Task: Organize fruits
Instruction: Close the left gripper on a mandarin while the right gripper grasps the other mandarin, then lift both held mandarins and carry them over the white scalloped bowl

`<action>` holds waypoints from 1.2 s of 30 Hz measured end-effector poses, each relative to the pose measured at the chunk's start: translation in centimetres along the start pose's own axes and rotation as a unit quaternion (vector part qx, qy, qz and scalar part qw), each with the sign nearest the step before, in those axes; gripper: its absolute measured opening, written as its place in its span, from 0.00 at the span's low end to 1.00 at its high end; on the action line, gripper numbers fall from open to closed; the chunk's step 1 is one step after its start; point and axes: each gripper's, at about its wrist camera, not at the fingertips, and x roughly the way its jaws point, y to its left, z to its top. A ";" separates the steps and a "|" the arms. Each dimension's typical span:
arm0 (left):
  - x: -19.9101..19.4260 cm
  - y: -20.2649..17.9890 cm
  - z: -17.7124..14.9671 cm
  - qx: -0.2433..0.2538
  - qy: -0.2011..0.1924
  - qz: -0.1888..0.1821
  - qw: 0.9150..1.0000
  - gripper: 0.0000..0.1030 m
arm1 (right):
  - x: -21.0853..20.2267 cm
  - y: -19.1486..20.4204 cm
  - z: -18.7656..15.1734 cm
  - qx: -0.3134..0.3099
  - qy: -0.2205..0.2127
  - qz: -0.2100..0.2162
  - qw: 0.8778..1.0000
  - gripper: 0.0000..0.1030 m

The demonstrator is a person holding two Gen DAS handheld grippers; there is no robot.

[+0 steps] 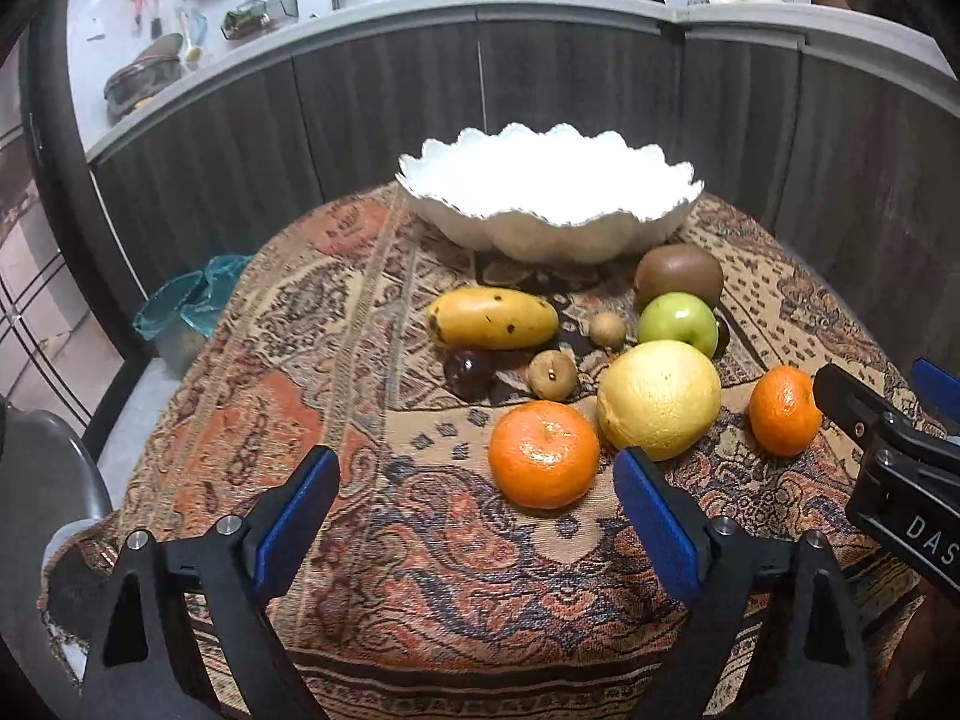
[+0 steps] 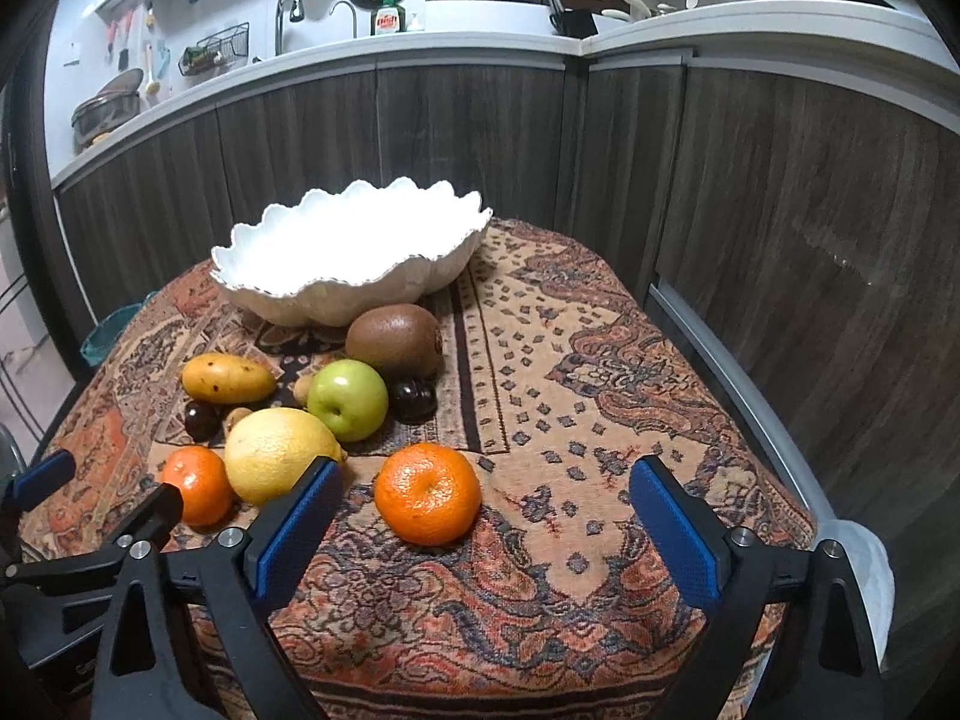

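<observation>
Closing on the nearest fruit is the step in hand, judged from the layout. The left claw (image 1: pixel 477 516) stands wide and holds nothing; the round orange mandarin with a glossy dimpled skin (image 1: pixel 543 454) lies on the patterned woven cloth of the surface (image 1: pixel 372 540), just ahead of the blue pads and toward the right one. The right claw (image 2: pixel 485 516) is equally wide and empty, with a second round orange mandarin (image 2: pixel 428 493) lying ahead between its fingers.

Procedure, as advised: centre each mandarin between the pads before closing, and grip across the widest part, since a round fruit may roll on the cloth.

Obstructions: the large pale yellow citrus fruit (image 1: pixel 659 399) lies just beside the left mandarin, close to the right pad of the left claw; the pad may nudge it. Both claws work near each other, so collision is a risk.

Farther back lie a small brown round fruit (image 1: pixel 552 374), a dark plum (image 1: pixel 468 369), a spotted yellow mango (image 1: pixel 492 318), a green apple (image 1: pixel 677 316) and a brown kiwi (image 1: pixel 679 273). The white scalloped ceramic bowl (image 1: pixel 672 216) stands beyond, seemingly empty.
</observation>
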 end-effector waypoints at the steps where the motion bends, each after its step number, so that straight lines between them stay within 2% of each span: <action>1: 0.2 -0.1 0.0 0.001 0.003 -0.001 1.000 0.88 | 0.2 -0.1 0.0 0.000 0.003 0.000 1.000 0.92; 5: 1.2 -0.5 0.2 0.006 0.015 -0.006 1.000 0.82 | 1.2 -0.1 0.1 0.001 0.013 0.004 1.000 0.88; 13: 2.7 -0.6 0.1 0.005 0.029 -0.013 0.999 0.80 | 3.5 0.3 -0.2 -0.005 0.041 0.021 0.999 0.78; 19: 3.3 -1.0 0.2 0.010 0.036 -0.025 0.999 0.67 | 4.3 1.0 -0.4 -0.013 0.053 0.033 0.998 0.76; 23: 3.7 -1.4 0.3 0.016 0.040 -0.032 0.999 0.57 | 5.0 1.3 -0.4 -0.015 0.066 0.044 0.997 0.62; 27: 4.1 -1.7 0.3 0.020 0.046 -0.038 0.998 0.52 | 5.8 1.5 -0.6 -0.017 0.080 0.053 0.995 0.57; 29: 4.1 -1.8 0.3 0.023 0.047 -0.046 0.998 0.44 | 6.2 1.5 -0.8 -0.018 0.087 0.062 0.994 0.49; 36: 3.6 -1.6 0.3 0.027 0.050 -0.047 0.997 0.43 | 5.4 1.5 -0.6 -0.024 0.083 0.066 0.994 0.48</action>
